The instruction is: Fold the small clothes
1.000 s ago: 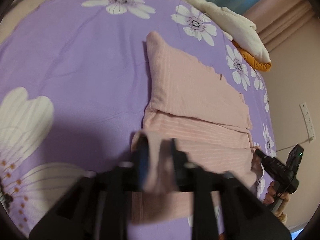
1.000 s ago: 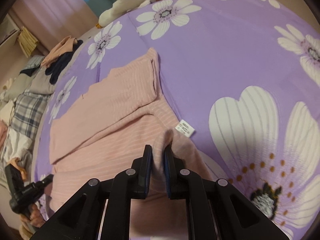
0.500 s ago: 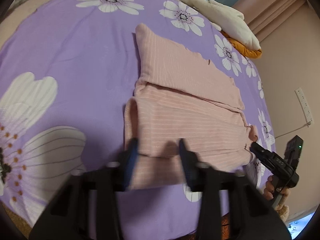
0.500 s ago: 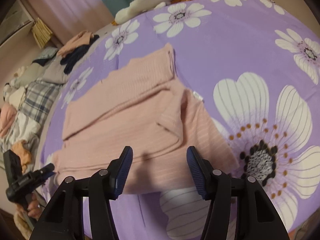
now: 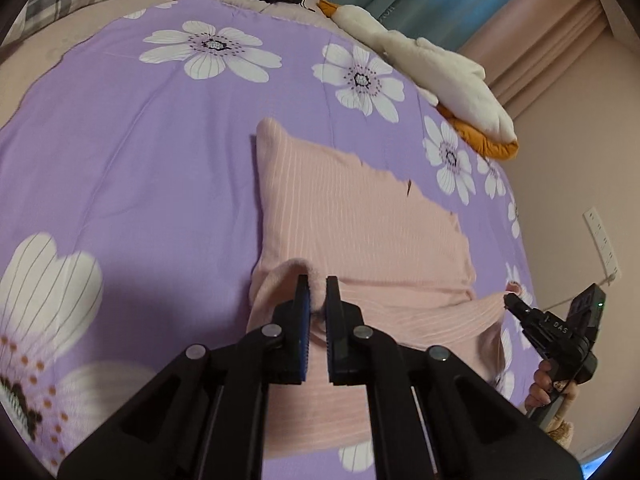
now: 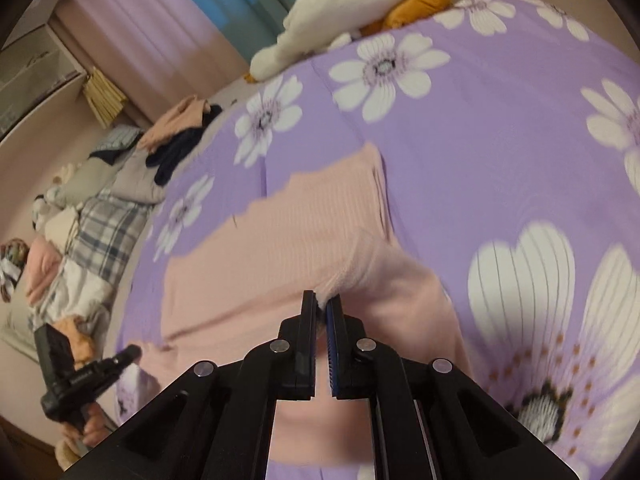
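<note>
Both tongs, left (image 5: 316, 284) and right (image 6: 321, 300), look nipped nearly closed on the pink top (image 5: 360, 216), so carry the edge across level together.

pink striped garment (image 5: 360, 216), purple floral bedsheet (image 5: 140, 140)

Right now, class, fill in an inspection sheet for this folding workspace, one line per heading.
Surface: purple flowered bedspread.
Job's things: pink striped garment, partly folded, near edge lifted.
Clutter: white and orange plush toy; heap of clothes along the bed's far side.
Grippers: left gripper and right gripper, jaws pinched on the garment's near corners.
Cables: thin cord on the wall under the white socket strip.
Surroundings: pink curtains.
</note>
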